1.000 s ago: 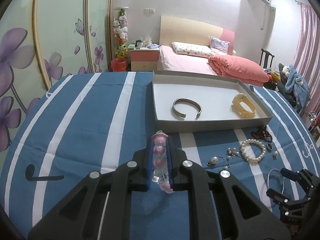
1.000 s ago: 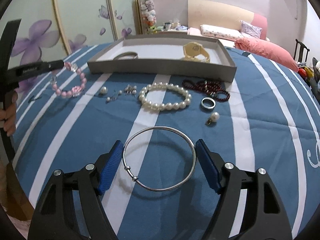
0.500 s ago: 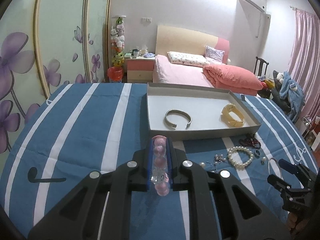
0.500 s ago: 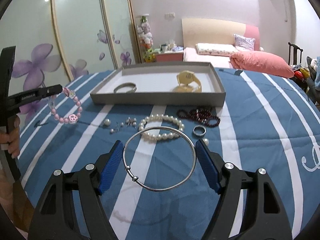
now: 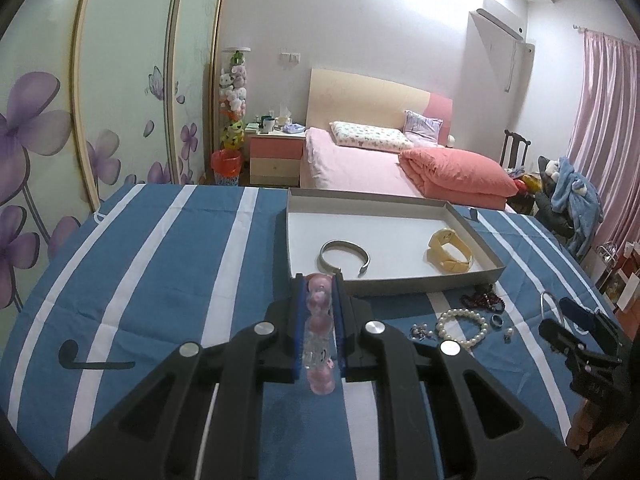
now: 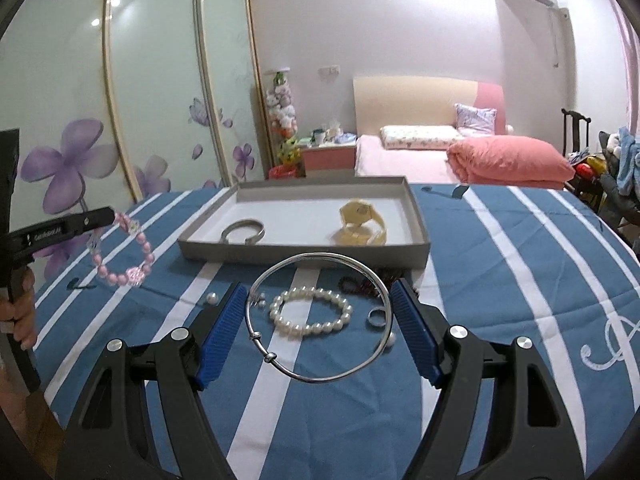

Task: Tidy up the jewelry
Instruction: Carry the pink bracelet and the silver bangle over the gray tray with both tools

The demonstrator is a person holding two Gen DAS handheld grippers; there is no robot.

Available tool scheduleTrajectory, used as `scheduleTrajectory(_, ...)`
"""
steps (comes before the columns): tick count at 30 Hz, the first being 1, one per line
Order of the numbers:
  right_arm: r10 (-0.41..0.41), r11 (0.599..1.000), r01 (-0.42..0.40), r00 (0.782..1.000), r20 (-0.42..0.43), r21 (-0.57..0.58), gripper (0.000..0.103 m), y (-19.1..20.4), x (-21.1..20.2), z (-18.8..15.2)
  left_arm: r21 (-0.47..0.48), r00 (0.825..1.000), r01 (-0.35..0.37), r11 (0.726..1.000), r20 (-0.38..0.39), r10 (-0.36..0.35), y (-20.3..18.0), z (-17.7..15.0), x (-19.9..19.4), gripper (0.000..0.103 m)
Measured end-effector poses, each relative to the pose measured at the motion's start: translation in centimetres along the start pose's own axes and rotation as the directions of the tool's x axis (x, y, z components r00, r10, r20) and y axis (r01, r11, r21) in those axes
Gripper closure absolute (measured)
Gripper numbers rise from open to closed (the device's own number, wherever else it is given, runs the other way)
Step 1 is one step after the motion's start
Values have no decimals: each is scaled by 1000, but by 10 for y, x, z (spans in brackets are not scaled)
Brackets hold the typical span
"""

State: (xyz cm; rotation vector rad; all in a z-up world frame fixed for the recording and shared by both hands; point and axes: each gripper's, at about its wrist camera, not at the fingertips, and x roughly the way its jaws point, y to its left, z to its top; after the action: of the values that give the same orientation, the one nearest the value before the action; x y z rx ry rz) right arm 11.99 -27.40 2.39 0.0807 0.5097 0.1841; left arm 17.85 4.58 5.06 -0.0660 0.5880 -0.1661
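My left gripper is shut on a pink bead bracelet, held in the air in front of the grey tray. From the right wrist view the bracelet hangs from the left gripper. My right gripper is shut on a thin silver bangle, lifted above the blue striped cloth. The tray holds a silver cuff and a yellow watch. A pearl bracelet, a dark red bead bracelet, a ring and small earrings lie on the cloth.
The table stands in a bedroom with a pink bed behind it and flowered wardrobe doors on the left. The person's hand holds the left gripper at the table's left edge. A chair with clothes stands to the right.
Both grippers have risen from the cloth. The silver bangle has lifted off the table in the right gripper. The pink bracelet stays held in the left gripper, higher than before.
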Motion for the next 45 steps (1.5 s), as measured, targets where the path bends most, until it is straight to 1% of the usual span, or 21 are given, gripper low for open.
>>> scheduleTrajectory(4, -33, 999, 33, 998, 45, -3, 29, -2, -4, 7, -5, 1000, 4, 1000, 13, -4, -2, 2, -3, 90)
scheduleTrajectory(9, -53, 999, 53, 994, 100, 3, 29, -6, -9, 18, -10, 999, 13, 1000, 40, -12, -5, 4, -9, 90)
scheduleTrajectory(15, -67, 998, 68, 985, 162, 0, 29, -7, -9, 32, -14, 997, 21, 1000, 77, -20, -10, 11, -14, 90)
scheduleTrajectory(23, -69, 997, 72, 969, 235, -5, 29, -6, -5, 51, -13, 994, 37, 999, 108, -36, -20, 23, -10, 90)
scheduleTrajectory(28, -65, 997, 70, 964, 256, -10, 29, -5, 1, 58, -10, 992, 45, 999, 121, -43, -27, 32, -2, 90)
scheduleTrajectory(36, -61, 998, 67, 960, 272, -12, 29, -8, 20, 71, -1, 990, 56, 998, 129, -56, -37, 52, 25, 90)
scheduleTrajectory(45, -41, 999, 44, 971, 234, -9, 29, -16, 62, 82, 6, 991, 51, 999, 125, -51, -46, 74, 75, 90)
